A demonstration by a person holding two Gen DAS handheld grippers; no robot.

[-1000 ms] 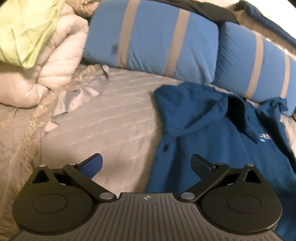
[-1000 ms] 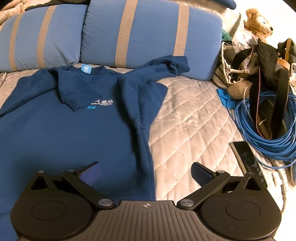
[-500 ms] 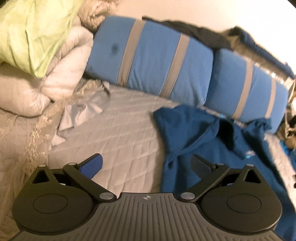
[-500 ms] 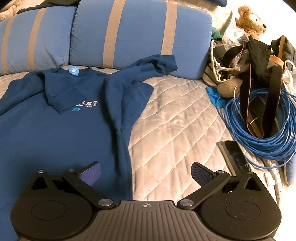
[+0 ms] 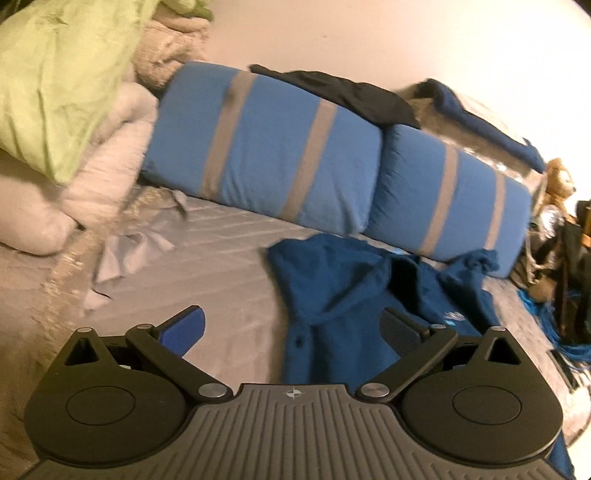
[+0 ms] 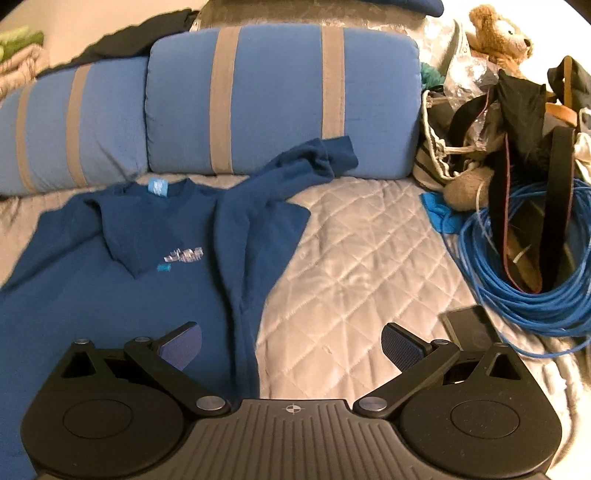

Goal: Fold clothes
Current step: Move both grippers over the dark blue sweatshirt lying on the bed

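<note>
A dark blue sweatshirt (image 6: pixel 110 280) lies spread on the quilted grey bed cover (image 6: pixel 369 258), neck toward the pillows, with a small white logo (image 6: pixel 183 254) on the chest. Its right sleeve (image 6: pixel 314 162) runs up against a pillow, and its left shoulder part is folded over the chest. It also shows in the left wrist view (image 5: pixel 351 295). My left gripper (image 5: pixel 291 328) is open and empty above the sweatshirt's left edge. My right gripper (image 6: pixel 291 341) is open and empty above its right side seam.
Two blue pillows with grey stripes (image 5: pixel 266 147) (image 6: pixel 280 99) line the head of the bed. A white duvet (image 5: pixel 92 177) and green pillow (image 5: pixel 55 81) lie left. At right lie coiled blue cable (image 6: pixel 524 288), bags and straps (image 6: pixel 517 122), a teddy bear (image 6: pixel 498 33) and a dark phone (image 6: pixel 469 328).
Both grippers have pulled back and tilted up: the pillows and sweatshirt look farther off. The left view has swung to the right, showing the wall. The sweatshirt has not moved.
</note>
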